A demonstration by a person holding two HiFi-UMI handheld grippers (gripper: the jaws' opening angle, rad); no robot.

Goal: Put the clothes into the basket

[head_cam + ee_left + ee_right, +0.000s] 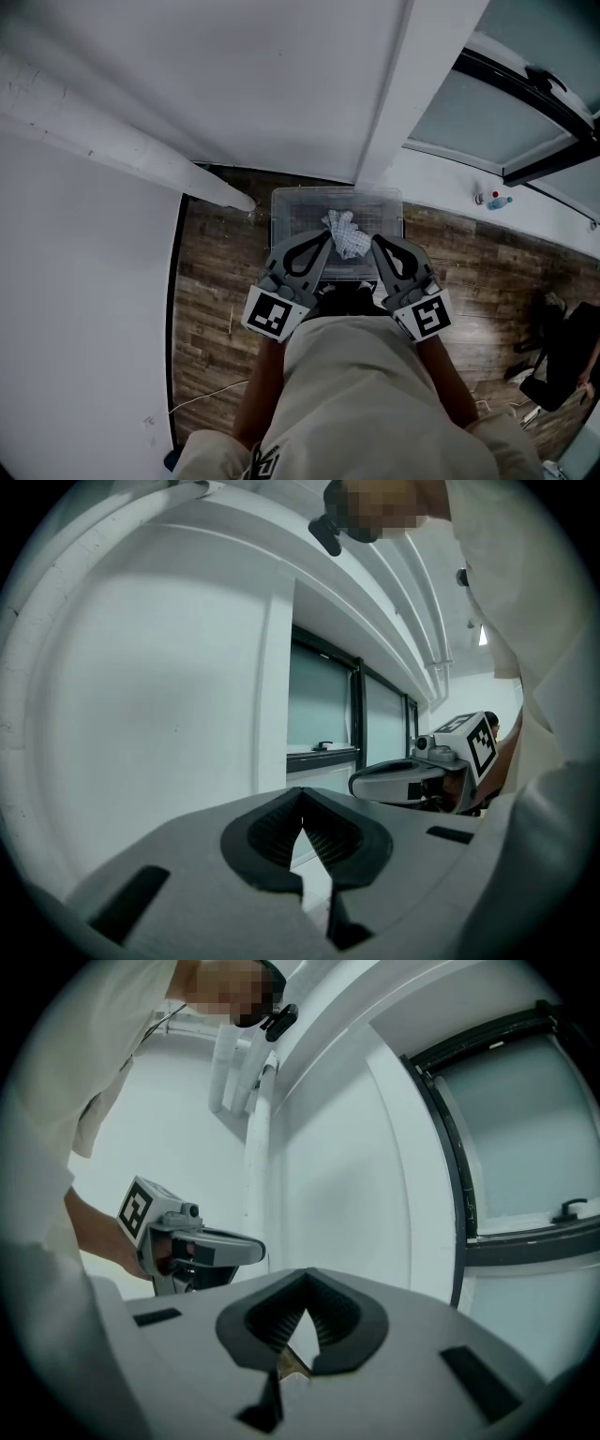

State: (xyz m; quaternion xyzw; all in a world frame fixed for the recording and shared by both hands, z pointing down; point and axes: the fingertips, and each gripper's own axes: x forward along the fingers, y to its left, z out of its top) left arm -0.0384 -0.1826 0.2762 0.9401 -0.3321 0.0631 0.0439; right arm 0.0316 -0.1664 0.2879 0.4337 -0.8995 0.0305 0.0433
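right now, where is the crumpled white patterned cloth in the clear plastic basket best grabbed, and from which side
Probably its raised bunched middle: the crumpled white patterned cloth stands up in folds. Come straight down from above, since the walls of the clear plastic basket fence its sides.

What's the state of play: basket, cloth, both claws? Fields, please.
basket: clear, on the wood floor by the wall
cloth: inside the basket, crumpled
left claw: shut, empty, tip pointing at the basket
right claw: shut, empty, tip pointing at the basket
clothes outside the basket: none in view
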